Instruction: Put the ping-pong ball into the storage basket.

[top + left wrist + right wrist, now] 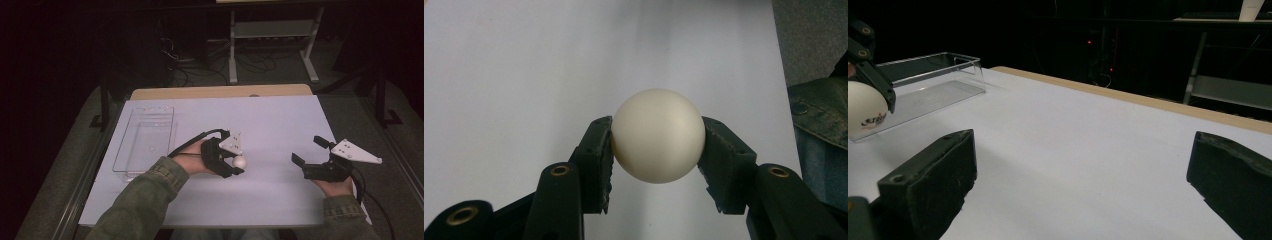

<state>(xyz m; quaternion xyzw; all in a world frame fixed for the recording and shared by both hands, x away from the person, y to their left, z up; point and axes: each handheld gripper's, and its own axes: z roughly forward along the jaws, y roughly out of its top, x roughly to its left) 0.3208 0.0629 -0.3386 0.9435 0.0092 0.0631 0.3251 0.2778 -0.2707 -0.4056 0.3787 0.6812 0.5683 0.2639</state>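
We have the white ping-pong ball (657,135) pinched across its widest part between the two pads of our left gripper (237,166), just above the white tabletop (270,125) and to the right of the clear plastic tray (145,142). It looks light, hard, smooth and prone to squirting out, so we judge a gentle, centred squeeze best. Our right gripper (309,150) rests wide open, holding nothing.
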